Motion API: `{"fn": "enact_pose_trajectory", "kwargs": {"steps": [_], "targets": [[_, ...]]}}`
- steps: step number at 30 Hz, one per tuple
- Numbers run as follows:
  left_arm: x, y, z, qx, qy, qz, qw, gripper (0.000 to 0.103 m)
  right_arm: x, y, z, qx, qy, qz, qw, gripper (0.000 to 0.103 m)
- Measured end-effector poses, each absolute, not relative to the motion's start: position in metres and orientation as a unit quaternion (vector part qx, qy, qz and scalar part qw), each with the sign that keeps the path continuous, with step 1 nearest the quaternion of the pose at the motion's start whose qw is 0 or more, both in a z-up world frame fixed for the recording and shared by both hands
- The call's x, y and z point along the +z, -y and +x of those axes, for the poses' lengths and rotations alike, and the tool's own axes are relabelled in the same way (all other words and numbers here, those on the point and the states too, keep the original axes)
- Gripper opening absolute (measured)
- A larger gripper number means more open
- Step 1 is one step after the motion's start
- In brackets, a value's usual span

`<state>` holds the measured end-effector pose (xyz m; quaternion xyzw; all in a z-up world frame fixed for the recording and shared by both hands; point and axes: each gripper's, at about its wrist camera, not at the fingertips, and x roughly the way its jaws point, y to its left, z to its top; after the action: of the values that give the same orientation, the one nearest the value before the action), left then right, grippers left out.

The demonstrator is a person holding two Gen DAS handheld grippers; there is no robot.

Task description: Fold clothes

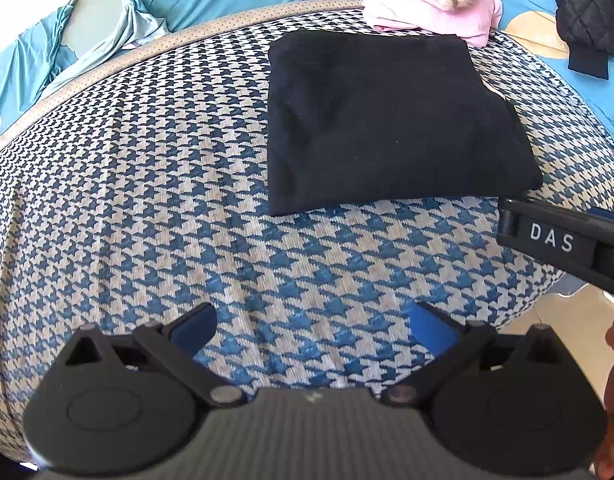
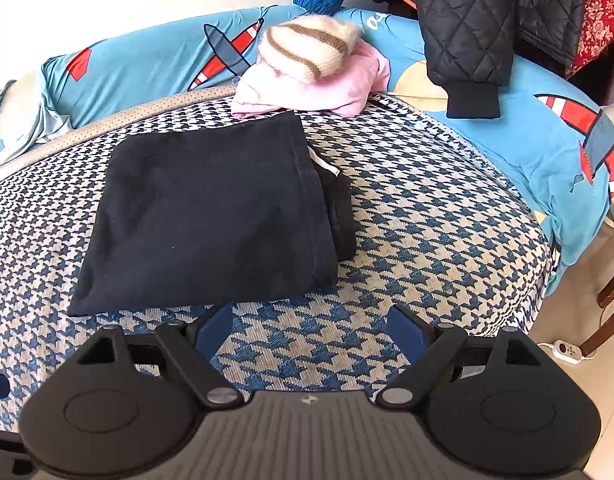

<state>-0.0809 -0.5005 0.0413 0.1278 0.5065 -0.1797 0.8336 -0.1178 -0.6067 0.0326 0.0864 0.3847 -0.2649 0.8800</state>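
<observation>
A black garment (image 1: 391,120) (image 2: 211,216) lies folded into a flat rectangle on the blue-and-cream houndstooth cover (image 1: 147,200) (image 2: 427,208). A thicker folded layer with a white strip pokes out along its right edge. My left gripper (image 1: 313,330) is open, held over bare cover in front of the garment, nothing between its blue pads. My right gripper (image 2: 311,330) is open too, just short of the garment's near edge, holding nothing. The right gripper's black body (image 1: 563,240), marked DAS, shows at the right of the left wrist view.
Behind the black garment sits a folded pink garment (image 1: 435,16) (image 2: 311,88) with a striped cream knit piece (image 2: 307,46) on top. A black quilted jacket (image 2: 479,32) hangs at the back right. Blue airplane-print bedding (image 2: 147,64) borders the cover. Floor and a power strip (image 2: 569,350) lie at the right.
</observation>
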Motion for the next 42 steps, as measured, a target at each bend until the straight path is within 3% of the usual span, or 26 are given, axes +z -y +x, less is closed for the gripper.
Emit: {"fn": "enact_pose_trajectory", "kwargs": {"steps": [42], "targets": [[0.051,0.505,-0.090,-0.187,-0.505,0.129,0.833,0.103,0.040,0.598,-0.120,-0.260,-0.381,0.078,0.884,0.085]]}}
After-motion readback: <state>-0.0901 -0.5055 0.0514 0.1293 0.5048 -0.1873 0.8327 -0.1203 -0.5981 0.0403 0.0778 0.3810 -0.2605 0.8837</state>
